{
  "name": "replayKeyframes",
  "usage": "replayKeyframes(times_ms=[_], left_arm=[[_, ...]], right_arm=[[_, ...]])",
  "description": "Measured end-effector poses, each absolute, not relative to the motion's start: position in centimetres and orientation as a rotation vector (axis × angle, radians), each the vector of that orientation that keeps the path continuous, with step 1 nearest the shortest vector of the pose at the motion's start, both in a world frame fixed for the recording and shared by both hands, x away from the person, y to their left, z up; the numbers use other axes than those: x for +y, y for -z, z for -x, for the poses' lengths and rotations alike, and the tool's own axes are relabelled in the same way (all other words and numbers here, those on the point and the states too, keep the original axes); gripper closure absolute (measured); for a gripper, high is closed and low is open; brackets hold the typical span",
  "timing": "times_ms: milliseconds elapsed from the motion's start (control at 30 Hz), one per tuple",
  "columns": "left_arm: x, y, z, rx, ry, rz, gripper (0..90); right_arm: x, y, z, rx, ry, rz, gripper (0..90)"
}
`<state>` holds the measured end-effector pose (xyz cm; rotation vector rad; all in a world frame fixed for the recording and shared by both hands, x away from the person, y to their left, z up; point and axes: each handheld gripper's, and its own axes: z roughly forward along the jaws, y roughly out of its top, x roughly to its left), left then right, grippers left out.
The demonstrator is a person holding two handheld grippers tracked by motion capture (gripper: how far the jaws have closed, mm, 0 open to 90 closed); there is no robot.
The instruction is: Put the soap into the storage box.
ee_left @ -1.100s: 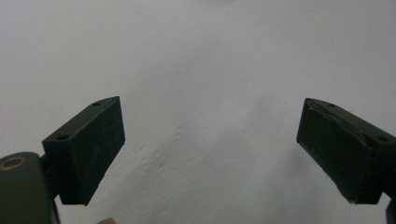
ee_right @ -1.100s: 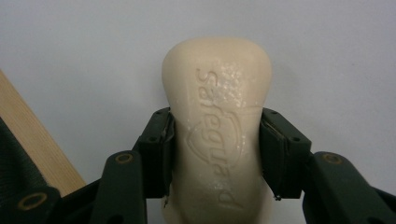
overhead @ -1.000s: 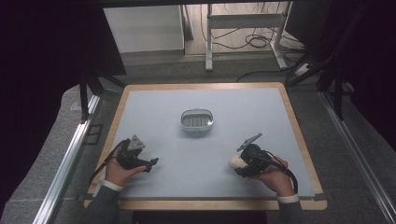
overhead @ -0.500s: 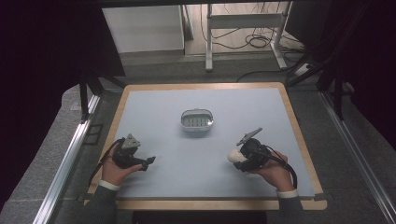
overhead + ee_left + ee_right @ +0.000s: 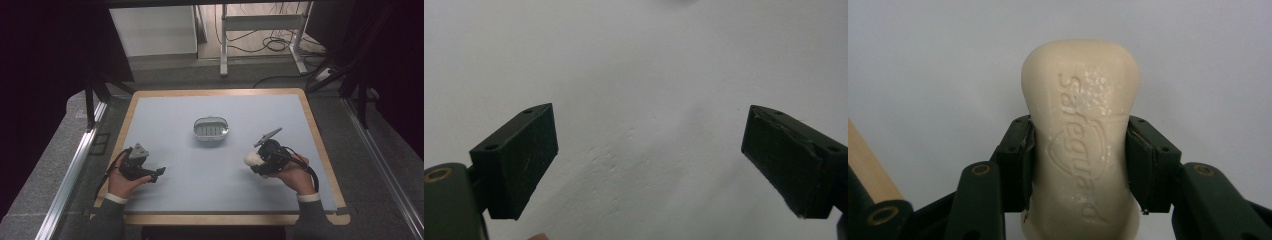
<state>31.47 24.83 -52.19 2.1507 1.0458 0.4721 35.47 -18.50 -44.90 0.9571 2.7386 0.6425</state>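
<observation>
A cream bar of soap (image 5: 1080, 145) with a raised brand mark sits between the jaws of my right gripper (image 5: 1078, 165), which is shut on its waist. In the high view the soap (image 5: 251, 158) pokes out to the left of the right gripper (image 5: 257, 161), a little above the mat at the right front. A small oval metal soap dish (image 5: 210, 129) rests mid-table, behind and left of it. My left gripper (image 5: 156, 174) rests low at the left front; its jaws (image 5: 649, 165) stand wide open over bare mat with nothing between them.
A pale blue mat (image 5: 220, 110) covers the table, framed by a wooden rim (image 5: 320, 145). Grey floor and metal rails (image 5: 75, 165) lie on either side, and a desk frame with cables (image 5: 260, 45) stands beyond the far edge.
The right gripper with the soap has lifted slightly and drifted toward the far side of the table. The left gripper has hardly moved.
</observation>
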Motion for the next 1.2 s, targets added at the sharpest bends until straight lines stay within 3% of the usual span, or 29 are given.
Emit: replayKeyframes(times_ms=[1200], left_arm=[[24.9,52.4,-31.5,1.052,-0.463,-2.16,8.2]], right_arm=[[-15.9,41.9,-40.5,2.732,-0.669,-0.898,49.4]])
